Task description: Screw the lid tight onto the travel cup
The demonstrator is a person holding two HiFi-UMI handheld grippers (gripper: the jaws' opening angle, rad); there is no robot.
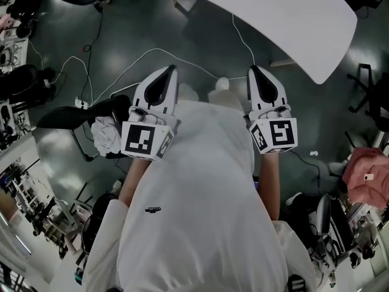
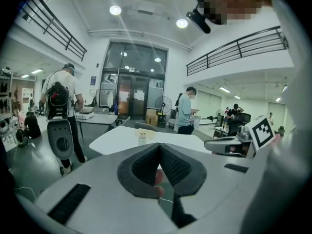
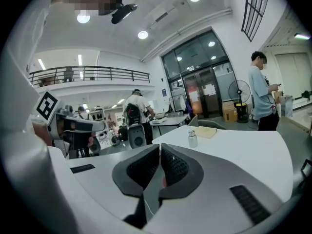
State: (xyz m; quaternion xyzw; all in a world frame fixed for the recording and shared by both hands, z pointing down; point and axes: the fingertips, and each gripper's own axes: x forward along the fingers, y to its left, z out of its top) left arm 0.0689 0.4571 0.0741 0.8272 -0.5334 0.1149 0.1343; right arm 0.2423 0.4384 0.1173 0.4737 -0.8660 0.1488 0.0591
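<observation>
- L gripper [image 2: 159, 150]: jaws are seen shut, pads together, nothing held betw. them.
- R gripper [image 3: 160, 152]: jaws likewise shut and empty.
- Both grippers are held side by side in front of the person's chest, over the floor, tips pointed toward the white desk [image 1: 273, 17]. The marker cubes are turned toward the head cam.
- Travel cup [image 2: 142, 139] is seen upright on the desk, near the edge that faces the grippers and well apart from both. It is too small in both gripper views for the lid's state to be told.
- A flat yellowish item [image 3: 207, 131] lies on the desk just beside the cup, on its far side.
- Bkgd: a standing person in a light-blue top [image 3: 263, 99] is seen near a pedestal fan [image 3: 239, 94], and another with a backpack [image 2: 61, 99] stands by a further table.
</observation>
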